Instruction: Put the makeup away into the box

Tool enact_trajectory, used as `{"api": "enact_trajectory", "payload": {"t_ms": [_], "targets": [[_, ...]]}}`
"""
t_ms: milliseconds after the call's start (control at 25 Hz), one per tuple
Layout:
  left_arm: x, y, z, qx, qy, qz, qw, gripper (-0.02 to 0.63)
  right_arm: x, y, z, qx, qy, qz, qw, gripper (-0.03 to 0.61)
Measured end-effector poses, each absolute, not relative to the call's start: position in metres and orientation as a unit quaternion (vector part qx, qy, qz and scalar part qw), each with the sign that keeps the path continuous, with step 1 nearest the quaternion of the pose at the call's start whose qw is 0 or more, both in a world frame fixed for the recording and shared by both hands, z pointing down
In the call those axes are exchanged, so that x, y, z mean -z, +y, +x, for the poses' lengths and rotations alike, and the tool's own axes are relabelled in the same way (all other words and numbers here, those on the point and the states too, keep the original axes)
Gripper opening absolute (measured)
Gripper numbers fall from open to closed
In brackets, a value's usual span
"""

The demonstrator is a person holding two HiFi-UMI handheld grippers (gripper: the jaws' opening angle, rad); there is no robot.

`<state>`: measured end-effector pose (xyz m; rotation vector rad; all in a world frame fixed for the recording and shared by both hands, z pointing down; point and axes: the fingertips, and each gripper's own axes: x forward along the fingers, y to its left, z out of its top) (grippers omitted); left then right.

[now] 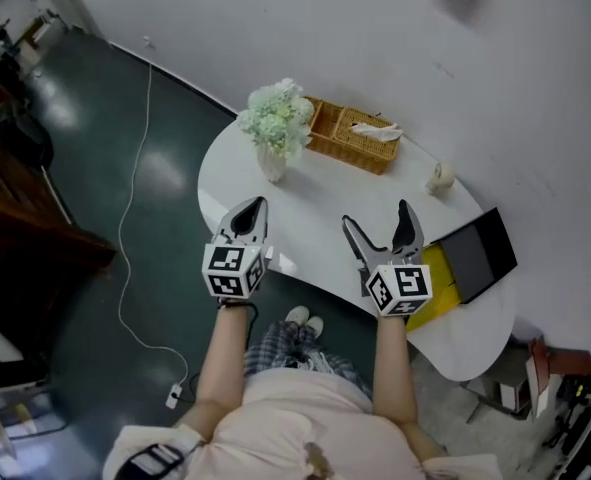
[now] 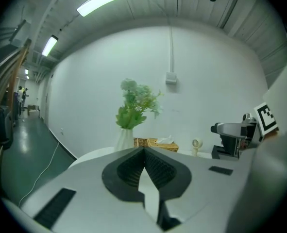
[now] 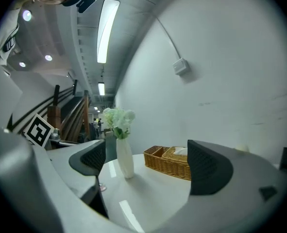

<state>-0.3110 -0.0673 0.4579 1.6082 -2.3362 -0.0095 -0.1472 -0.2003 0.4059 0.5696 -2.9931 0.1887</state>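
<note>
The left hand-held gripper (image 1: 255, 208) hovers over the near edge of the white table (image 1: 315, 203). Its jaws are pressed together, with nothing between them. The right hand-held gripper (image 1: 376, 216) has its jaws wide apart and is empty. The black and yellow box (image 1: 475, 253) lies on the right part of the table, just beside the right hand-held gripper on its outer side. Farther back on the table stand a vase (image 1: 273, 158) with pale flowers and a wicker basket (image 1: 353, 136).
</note>
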Motion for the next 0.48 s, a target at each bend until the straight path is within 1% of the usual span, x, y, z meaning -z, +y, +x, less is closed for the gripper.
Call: {"api": "enact_trajectory", "payload": {"t_ms": [280, 480], "targets": [[-0.479, -0.024, -0.363, 0.002, -0.85, 0.502, 0.162, 0.026, -0.438, -0.134, -0.24, -0.067, -0.991, 0.077, 0.085, 0.518], [-0.509, -0.003, -0.388, 0.002, -0.863, 0.473, 0.179, 0.026, -0.481, -0.091, -0.293, -0.067, -0.989, 0.015, 0.133, 0.517]]}}
